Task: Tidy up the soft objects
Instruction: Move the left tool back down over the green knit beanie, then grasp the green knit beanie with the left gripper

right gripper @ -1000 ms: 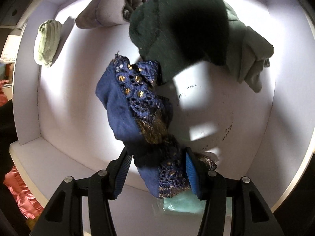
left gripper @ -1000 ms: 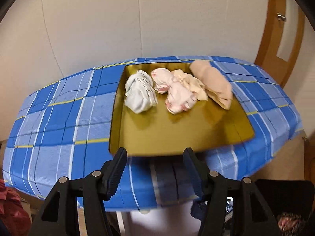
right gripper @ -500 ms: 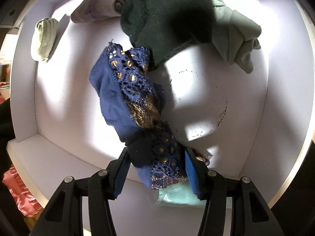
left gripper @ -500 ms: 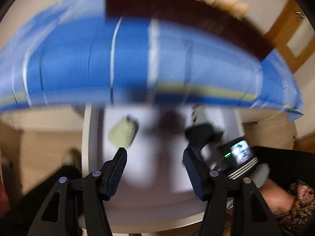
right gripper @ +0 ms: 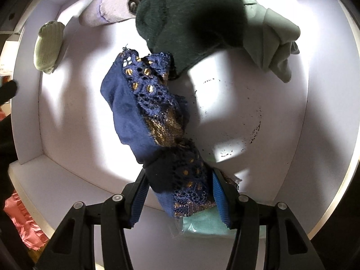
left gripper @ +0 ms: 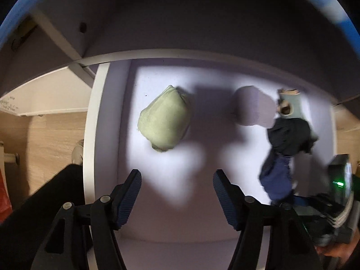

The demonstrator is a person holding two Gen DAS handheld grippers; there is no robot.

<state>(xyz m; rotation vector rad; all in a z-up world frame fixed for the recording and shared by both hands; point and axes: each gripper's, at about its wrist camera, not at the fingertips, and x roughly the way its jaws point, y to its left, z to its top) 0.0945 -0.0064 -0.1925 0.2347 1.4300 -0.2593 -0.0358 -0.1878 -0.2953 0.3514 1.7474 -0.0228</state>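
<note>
the right wrist view alone shows the gold-flecked lace on the navy lace garment (right gripper: 144, 112) and that the right gripper (right gripper: 178, 193) is clenched on its lower end, both blue pads pressing the cloth; a pale mint cloth (right gripper: 202, 223) lies under the pads. the left wrist view alone shows the whole white drawer (left gripper: 90, 135) from above, with a wood floor (left gripper: 51, 139) at 9 o'clock and the blue edge of a cloth (left gripper: 337, 11) at 1 o'clock. the left gripper (left gripper: 176, 191) hangs over the bare drawer floor with its jaws opening and nothing between them. a second ago this camera faced a checked tabletop and a gold tray; now it looks down into the drawer. the garment has barely shifted. its long axis runs from 6 o'clock up toward 11 o'clock, its upper end touching the dark green sock (right gripper: 191, 15). the light green bundle (left gripper: 164, 119) sits at 10 o'clock, the lilac sock (right gripper: 108, 6) at 11.
</note>
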